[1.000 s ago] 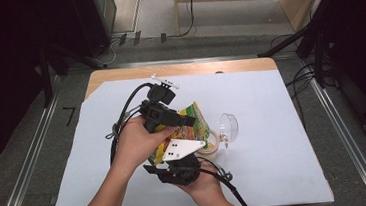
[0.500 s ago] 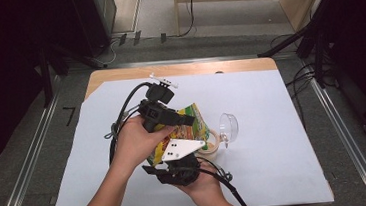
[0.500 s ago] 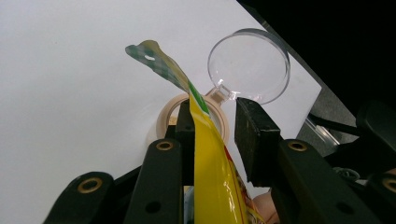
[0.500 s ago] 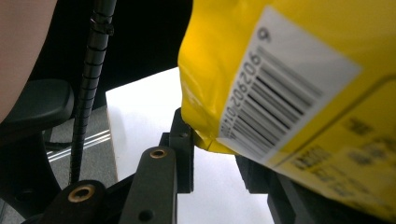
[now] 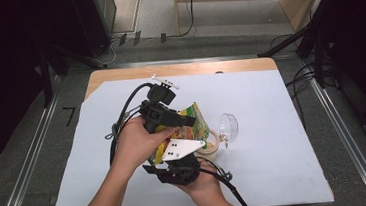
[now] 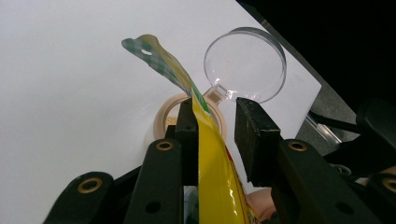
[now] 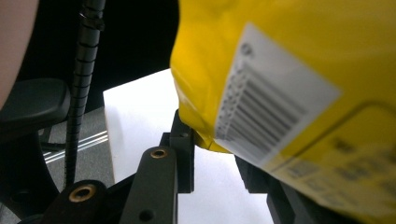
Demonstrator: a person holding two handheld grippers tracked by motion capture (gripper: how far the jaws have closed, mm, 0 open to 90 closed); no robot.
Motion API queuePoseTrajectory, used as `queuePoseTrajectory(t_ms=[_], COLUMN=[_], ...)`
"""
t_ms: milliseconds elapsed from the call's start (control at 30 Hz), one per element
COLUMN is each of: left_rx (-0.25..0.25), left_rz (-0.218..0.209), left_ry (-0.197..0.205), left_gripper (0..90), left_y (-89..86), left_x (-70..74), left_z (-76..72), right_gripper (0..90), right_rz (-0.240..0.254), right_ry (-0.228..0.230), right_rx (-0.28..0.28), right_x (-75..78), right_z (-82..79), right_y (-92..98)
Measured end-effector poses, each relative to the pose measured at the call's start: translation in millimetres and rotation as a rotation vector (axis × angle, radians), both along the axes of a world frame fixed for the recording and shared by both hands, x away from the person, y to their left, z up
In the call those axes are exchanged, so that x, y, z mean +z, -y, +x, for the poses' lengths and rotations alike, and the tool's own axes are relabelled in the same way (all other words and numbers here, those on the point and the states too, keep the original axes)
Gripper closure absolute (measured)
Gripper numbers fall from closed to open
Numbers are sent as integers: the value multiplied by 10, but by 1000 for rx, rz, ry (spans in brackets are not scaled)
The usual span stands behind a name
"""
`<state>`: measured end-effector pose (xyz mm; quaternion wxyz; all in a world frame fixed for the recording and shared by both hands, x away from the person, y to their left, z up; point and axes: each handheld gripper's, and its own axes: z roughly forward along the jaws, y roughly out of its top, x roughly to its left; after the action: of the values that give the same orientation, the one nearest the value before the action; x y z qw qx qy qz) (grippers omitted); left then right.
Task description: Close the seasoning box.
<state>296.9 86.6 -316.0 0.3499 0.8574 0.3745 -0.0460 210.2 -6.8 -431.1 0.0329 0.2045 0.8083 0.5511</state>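
Note:
A yellow and green snack bag (image 5: 197,122) hangs tilted above a small beige jar (image 5: 209,146). The jar's clear round lid (image 5: 228,126) is flipped open to its right. My left gripper (image 5: 187,118) grips the bag's upper part. In the left gripper view the bag (image 6: 210,154) lies flat against one pad, and a thin gap shows at the other pad's tip. Beyond its folded top are the jar (image 6: 163,121) and the lid (image 6: 245,65). My right gripper (image 5: 173,159) holds the bag from below. In the right gripper view the bottom corner of the bag (image 7: 289,70) sits between the jaws and hides one of them.
A white sheet (image 5: 273,125) covers the table, and a wooden edge (image 5: 183,69) shows at the back. Black cables (image 5: 122,118) loop left of the hands. Dark stands and floor rails (image 5: 338,119) flank the table.

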Motion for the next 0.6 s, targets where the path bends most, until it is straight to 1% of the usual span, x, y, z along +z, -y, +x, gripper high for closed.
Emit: queuePoseTrajectory(t_ms=[167,233,333,500,567,600], left_rx=[-1,-3,-4,5,3,4], left_rz=[1,5,1,-7,-6,-7], left_ry=[2,-1,-2,-12,-15,-17], left_gripper=[726,726,725,720,719,719], left_y=[12,23,23,1,0,1], left_x=[-1,-3,-8,-10,-17,-17], left_z=[-7,-12,-3,41,64,71], right_gripper=[722,722,722,719,718,719], right_rz=[-6,-7,-7,0,-4,-6], right_ry=[10,8,2,-5,-6,-17], right_rx=[-1,-4,-8,-3,-3,-2], right_x=[-14,-29,-34,8,18,23], right_z=[7,15,17,4,11,14], right_y=[5,9,12,11,14,14])
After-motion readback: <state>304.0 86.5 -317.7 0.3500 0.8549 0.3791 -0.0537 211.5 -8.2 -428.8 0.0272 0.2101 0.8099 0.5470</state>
